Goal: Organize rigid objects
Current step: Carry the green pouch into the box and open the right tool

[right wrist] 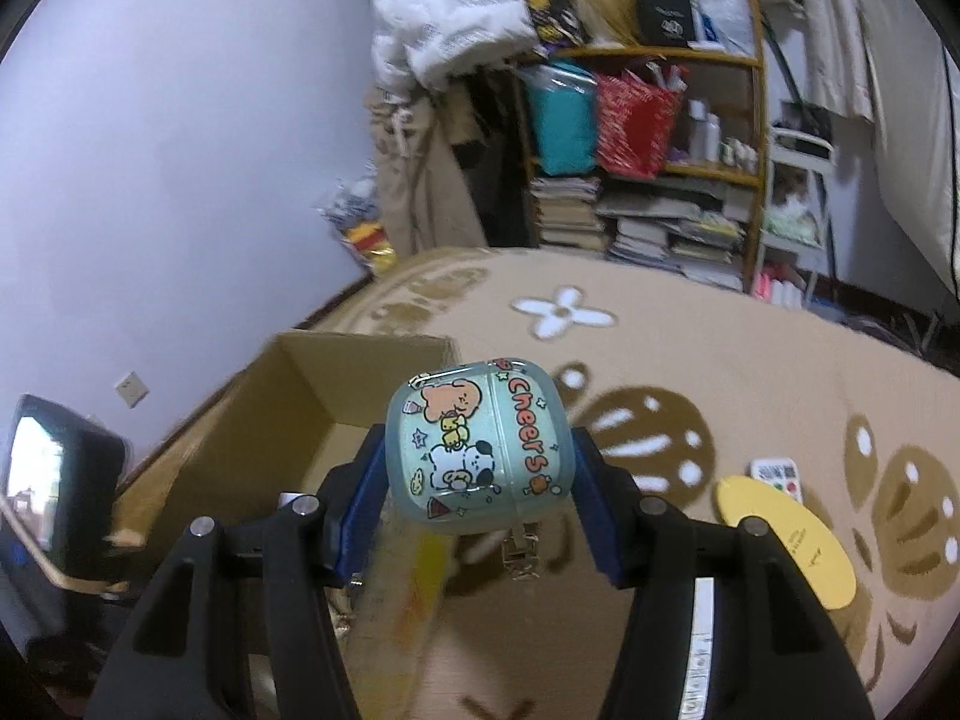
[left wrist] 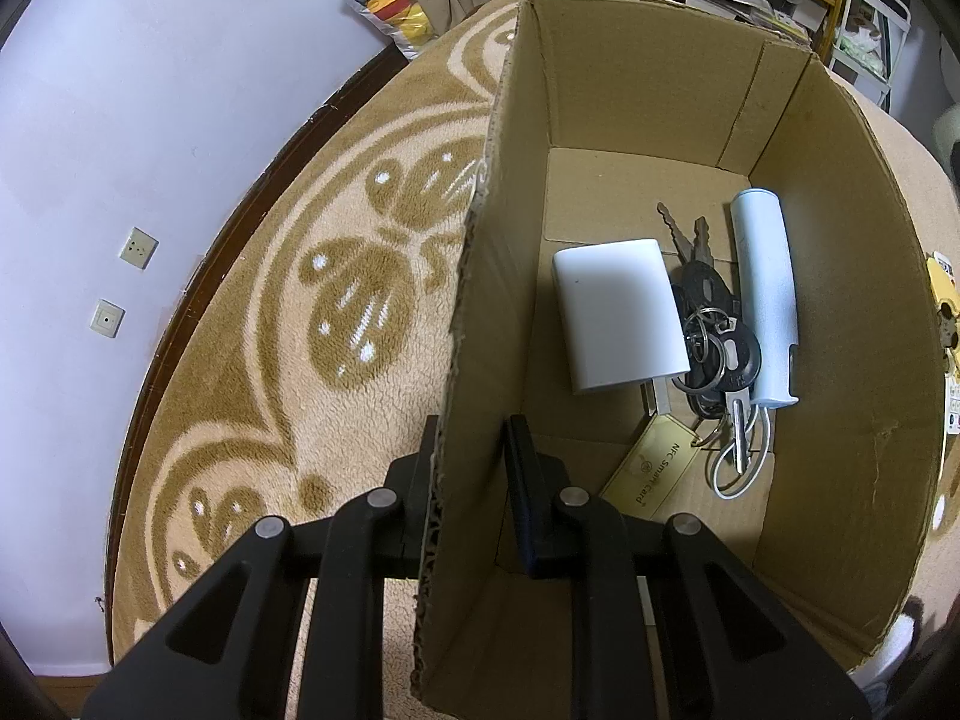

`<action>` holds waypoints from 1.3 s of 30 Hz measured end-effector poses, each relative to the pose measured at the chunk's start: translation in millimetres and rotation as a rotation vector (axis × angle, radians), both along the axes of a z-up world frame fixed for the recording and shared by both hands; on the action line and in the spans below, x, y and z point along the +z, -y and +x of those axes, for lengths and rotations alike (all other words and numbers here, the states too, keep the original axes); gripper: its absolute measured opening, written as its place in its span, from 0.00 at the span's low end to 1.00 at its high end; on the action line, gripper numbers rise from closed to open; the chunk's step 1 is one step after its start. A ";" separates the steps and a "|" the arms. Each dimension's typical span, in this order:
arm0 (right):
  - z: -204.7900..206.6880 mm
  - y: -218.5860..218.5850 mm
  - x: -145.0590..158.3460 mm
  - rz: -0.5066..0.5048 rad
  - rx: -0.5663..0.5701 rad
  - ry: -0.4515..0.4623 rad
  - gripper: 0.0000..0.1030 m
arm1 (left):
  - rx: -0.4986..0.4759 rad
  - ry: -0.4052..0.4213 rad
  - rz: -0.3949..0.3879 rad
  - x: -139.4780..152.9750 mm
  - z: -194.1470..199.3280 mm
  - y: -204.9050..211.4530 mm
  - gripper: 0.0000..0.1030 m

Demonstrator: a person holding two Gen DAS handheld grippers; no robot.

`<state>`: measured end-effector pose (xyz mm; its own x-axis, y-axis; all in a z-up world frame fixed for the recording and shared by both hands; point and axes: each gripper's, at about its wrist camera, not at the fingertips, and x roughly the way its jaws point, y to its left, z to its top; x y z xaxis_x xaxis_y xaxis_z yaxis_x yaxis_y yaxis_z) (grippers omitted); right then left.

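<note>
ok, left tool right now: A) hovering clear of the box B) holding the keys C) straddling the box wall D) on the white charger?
C: the left tool has one finger outside and one inside the cardboard box wall, while the keys and white charger lie untouched on the box floor.

left tool [left wrist: 471, 468]: fingers straddle a wall, clamped | right tool [right wrist: 477, 480]: closed, gripping, raised

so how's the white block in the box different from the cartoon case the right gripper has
The white block is plain and unmarked; the cartoon case is pale green with printed animals and the word "Cheers". The white block lies loose on the floor of the cardboard box; the cartoon case is held between the right gripper jaws. Both have rounded corners.
</note>
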<state>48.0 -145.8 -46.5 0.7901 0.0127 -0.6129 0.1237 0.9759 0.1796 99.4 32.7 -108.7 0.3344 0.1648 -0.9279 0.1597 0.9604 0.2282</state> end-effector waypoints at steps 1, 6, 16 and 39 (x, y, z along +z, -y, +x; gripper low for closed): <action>-1.4 -6.0 4.0 -0.004 0.014 0.013 0.60 | -0.001 0.000 0.001 -0.1 0.0 0.3 0.18; -9.1 -24.3 20.1 0.004 0.069 0.059 0.60 | -0.001 0.001 0.001 -0.6 0.0 0.4 0.18; -2.5 -47.0 -1.5 0.020 0.150 -0.004 0.60 | -0.001 0.000 0.001 -0.7 -0.1 0.6 0.18; 2.4 -59.0 -15.7 0.045 0.197 -0.038 0.60 | -0.001 0.000 0.000 -1.3 -1.7 1.0 0.18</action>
